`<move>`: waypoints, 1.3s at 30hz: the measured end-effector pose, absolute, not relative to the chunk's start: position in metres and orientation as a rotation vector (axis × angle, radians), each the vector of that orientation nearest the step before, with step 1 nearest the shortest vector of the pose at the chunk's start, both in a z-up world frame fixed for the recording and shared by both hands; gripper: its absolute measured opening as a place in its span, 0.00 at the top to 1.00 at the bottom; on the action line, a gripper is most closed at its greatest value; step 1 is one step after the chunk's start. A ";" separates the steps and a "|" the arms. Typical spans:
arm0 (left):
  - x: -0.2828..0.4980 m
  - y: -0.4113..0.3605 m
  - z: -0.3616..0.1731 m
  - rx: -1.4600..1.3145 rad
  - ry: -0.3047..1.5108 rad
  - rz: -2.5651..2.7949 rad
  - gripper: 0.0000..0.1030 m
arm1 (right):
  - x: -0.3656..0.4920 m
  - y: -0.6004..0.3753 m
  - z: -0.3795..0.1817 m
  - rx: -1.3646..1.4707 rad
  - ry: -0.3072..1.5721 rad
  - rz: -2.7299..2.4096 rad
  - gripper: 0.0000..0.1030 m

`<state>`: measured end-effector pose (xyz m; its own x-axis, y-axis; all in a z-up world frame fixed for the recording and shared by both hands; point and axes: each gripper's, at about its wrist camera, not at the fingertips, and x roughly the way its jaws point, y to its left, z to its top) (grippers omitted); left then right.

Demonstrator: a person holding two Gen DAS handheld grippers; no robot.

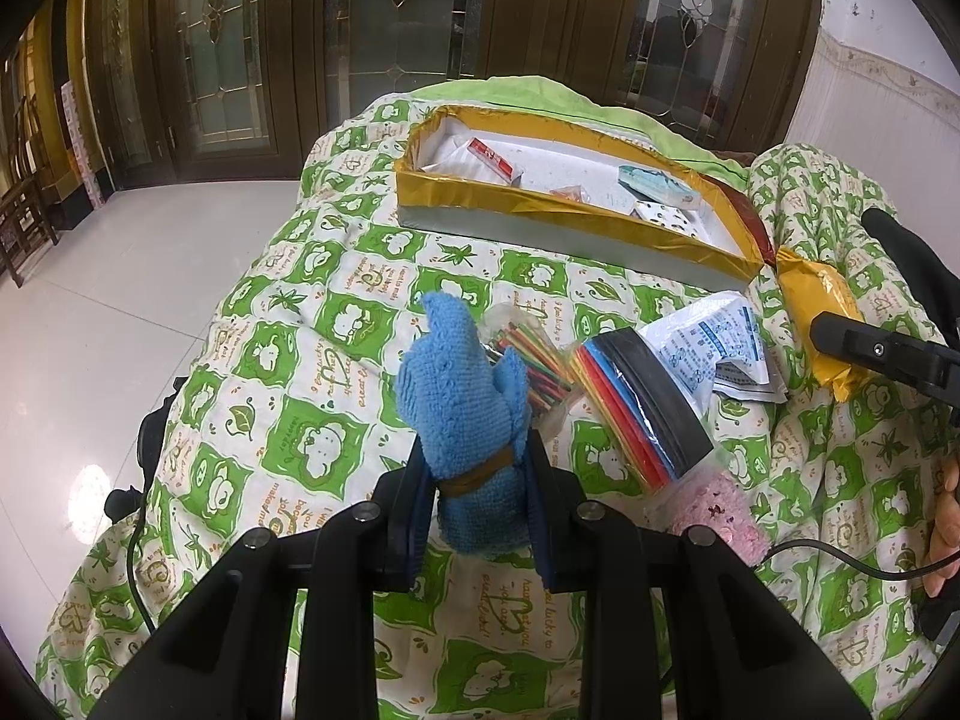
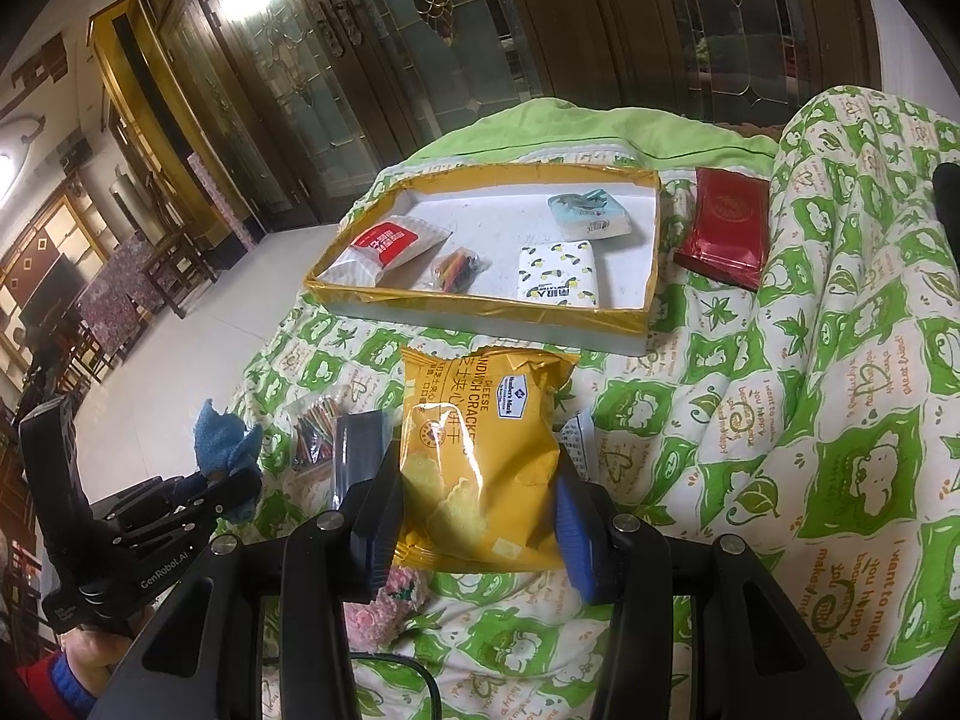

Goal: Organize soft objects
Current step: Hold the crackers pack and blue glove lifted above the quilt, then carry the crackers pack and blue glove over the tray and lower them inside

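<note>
The left gripper [image 1: 480,480] pinches a rolled blue towel [image 1: 462,396] above the green quilt [image 1: 312,324]; the right gripper [image 2: 480,516] clamps a yellow cracker packet [image 2: 480,444]. Stick bags [image 1: 630,396] lie between them and the gold-edged tray [image 2: 480,312], which holds tissue packs [image 2: 558,273].

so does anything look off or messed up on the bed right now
Nothing looks spilled or damaged. The one loose end: a dark red foil packet lies on the quilt just outside the gold-edged white tray, beside its right wall, while similar small packs already lie inside.
</note>
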<state>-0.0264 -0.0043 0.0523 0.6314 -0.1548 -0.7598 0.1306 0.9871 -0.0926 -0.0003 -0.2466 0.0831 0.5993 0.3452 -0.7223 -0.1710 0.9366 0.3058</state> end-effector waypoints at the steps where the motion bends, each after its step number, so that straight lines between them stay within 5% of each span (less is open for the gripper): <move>1: -0.027 -0.004 0.052 -0.030 0.872 -0.163 0.74 | 0.000 -0.247 0.083 0.214 0.879 0.301 0.53; 39: 0.018 -0.008 0.109 -0.065 0.838 -0.234 0.74 | 0.042 -0.261 0.112 0.304 0.944 0.365 0.53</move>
